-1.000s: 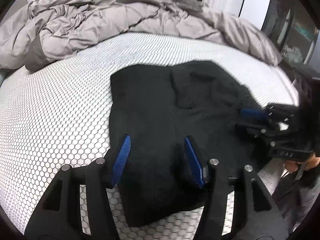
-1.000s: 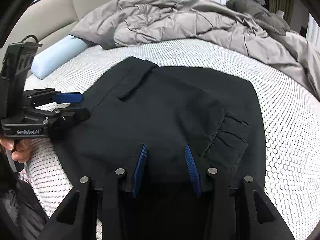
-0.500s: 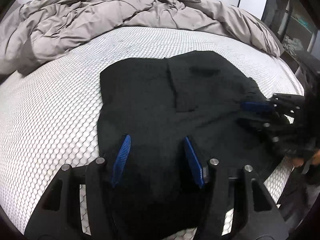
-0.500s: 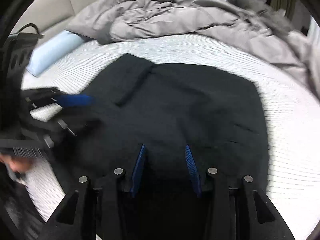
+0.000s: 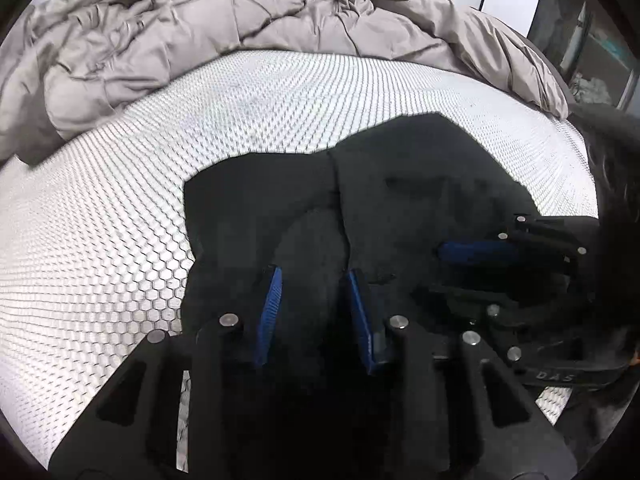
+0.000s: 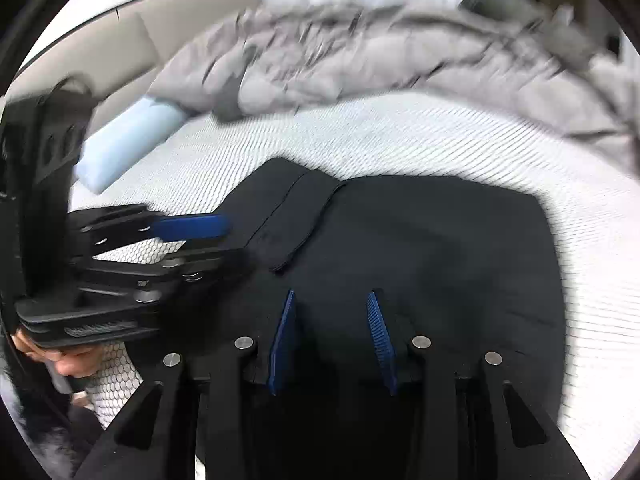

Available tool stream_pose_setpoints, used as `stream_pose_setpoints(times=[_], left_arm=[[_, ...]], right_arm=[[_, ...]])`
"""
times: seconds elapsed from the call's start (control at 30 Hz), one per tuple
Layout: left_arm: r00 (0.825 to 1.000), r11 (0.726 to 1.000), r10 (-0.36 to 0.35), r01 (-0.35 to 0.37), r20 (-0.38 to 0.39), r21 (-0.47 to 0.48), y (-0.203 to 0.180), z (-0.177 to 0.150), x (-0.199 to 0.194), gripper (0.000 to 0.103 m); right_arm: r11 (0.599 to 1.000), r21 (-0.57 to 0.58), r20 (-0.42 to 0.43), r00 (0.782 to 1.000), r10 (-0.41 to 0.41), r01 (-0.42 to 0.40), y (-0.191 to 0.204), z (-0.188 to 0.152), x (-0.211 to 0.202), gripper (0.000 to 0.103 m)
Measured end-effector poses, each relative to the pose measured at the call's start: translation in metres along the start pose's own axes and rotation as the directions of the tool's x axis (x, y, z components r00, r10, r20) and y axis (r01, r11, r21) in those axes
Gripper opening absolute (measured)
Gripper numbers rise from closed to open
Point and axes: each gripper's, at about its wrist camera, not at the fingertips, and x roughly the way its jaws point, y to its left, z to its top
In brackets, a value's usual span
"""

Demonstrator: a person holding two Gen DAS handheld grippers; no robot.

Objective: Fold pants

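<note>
On the bed [image 5: 120, 240], left gripper [image 5: 312, 280] jaws closing over black pants [image 5: 400, 200]; right gripper [image 6: 332, 300] jaws part-open above them.

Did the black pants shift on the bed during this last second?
Cannot tell: the pants look nearer the grey duvet, but both cameras moved and the right view is blurred.
</note>
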Motion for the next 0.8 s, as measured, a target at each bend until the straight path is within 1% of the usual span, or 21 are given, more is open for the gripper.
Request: stream_pose_setpoints(times=[0.03,0.1,0.13,0.17,0.2,0.23,0.27,0.3,0.33,0.37,0.43,0.47,0.53,0.57,0.6,0.63,0.67,0.7,0.73,0.77,0.8], left_arm=[[1.000,1.000,-0.002,0.002,0.010,0.018,0.001,-0.002,-0.002,0.031],[1.000,1.000,0.006,-0.006,0.009,0.028,0.006,-0.005,-0.008,0.032],[1.000,1.000,-0.006,0.006,0.010,0.015,0.008,-0.006,-0.009,0.033],[1.000,1.000,-0.008,0.008,0.004,0.006,0.010,-0.007,-0.010,0.034],[1.000,1.000,0.014,-0.014,-0.001,0.007,0.009,-0.007,-0.012,0.034],[1.000,1.000,0.028,-0.028,-0.002,0.005,0.009,-0.007,-0.015,0.034],[1.000,1.000,0.031,-0.031,-0.001,-0.002,0.009,-0.005,-0.019,0.032],[1.000,1.000,0.024,-0.024,0.016,-0.016,0.009,-0.001,-0.025,0.032],[0.998,0.999,0.011,-0.009,0.057,-0.040,0.011,0.006,-0.032,0.032],[0.997,0.998,0.003,0.002,0.082,-0.065,0.012,0.012,-0.035,0.032],[0.997,0.997,0.015,-0.010,0.074,-0.077,0.012,0.027,-0.026,0.032],[0.998,0.996,0.034,-0.029,0.062,-0.081,0.012,0.033,-0.016,0.032],[0.999,0.994,0.054,-0.053,0.000,-0.093,0.014,0.042,0.012,0.032],[0.998,0.994,0.056,-0.057,-0.014,-0.098,0.015,0.042,0.018,0.032],[0.999,0.994,0.047,-0.049,-0.023,-0.101,0.017,0.040,0.022,0.033],[0.999,0.996,0.043,-0.044,-0.016,-0.083,0.018,0.039,0.021,0.033],[0.999,0.997,0.051,-0.051,-0.011,-0.063,0.019,0.038,0.017,0.033],[0.998,0.996,0.061,-0.062,-0.011,-0.060,0.021,0.036,0.015,0.033],[0.997,0.995,0.071,-0.072,-0.015,-0.075,0.027,0.033,0.012,0.033],[0.997,0.990,0.076,-0.078,-0.020,-0.115,0.034,0.031,0.006,0.034],[0.994,0.983,0.105,-0.108,-0.031,-0.148,0.039,0.029,-0.002,0.033]], right_arm=[[0.999,-0.028,-0.014,1.000,-0.020,0.020,0.001,-0.003,0.005,0.038],[0.991,-0.091,-0.028,0.995,-0.100,0.098,-0.001,-0.010,-0.001,0.038],[0.978,-0.113,-0.032,0.983,-0.181,0.177,-0.006,-0.014,-0.010,0.038],[0.963,-0.128,-0.025,0.970,-0.243,0.238,-0.012,-0.020,-0.018,0.035],[0.964,-0.126,-0.025,0.970,-0.241,0.236,-0.018,-0.024,-0.024,0.031],[0.973,-0.108,-0.028,0.978,-0.206,0.202,-0.025,-0.028,-0.031,0.031],[0.978,-0.097,-0.023,0.982,-0.190,0.187,-0.028,-0.028,-0.036,0.031],[0.980,-0.088,-0.017,0.983,-0.181,0.178,-0.028,-0.027,-0.040,0.031],[0.985,-0.073,0.005,0.988,-0.156,0.156,-0.026,-0.022,-0.045,0.034],[0.990,-0.058,0.037,0.991,-0.126,0.128,-0.025,-0.017,-0.048,0.035],[0.997,-0.024,0.086,0.994,-0.073,0.076,-0.022,-0.005,-0.046,0.038],[0.997,-0.009,0.096,0.993,-0.074,0.075,-0.019,0.004,-0.037,0.039],[0.995,0.008,0.085,0.992,-0.097,0.097,-0.017,0.016,-0.016,0.039],[0.995,-0.005,0.037,0.995,-0.097,0.097,-0.014,0.020,0.004,0.039],[0.992,-0.028,0.001,0.993,-0.120,0.120,-0.013,0.019,0.015,0.039],[0.990,-0.048,-0.009,0.991,-0.135,0.134,-0.012,0.017,0.020,0.038],[0.984,-0.082,-0.008,0.987,-0.161,0.159,-0.012,0.014,0.019,0.038],[0.973,-0.096,-0.010,0.977,-0.213,0.211,-0.017,0.012,0.013,0.038],[0.960,-0.103,-0.012,0.965,-0.264,0.261,-0.023,0.010,0.008,0.038],[0.949,-0.107,-0.009,0.954,-0.299,0.296,-0.032,0.004,-0.001,0.036],[0.965,-0.086,0.002,0.968,-0.249,0.249,-0.041,-0.001,-0.013,0.037]])
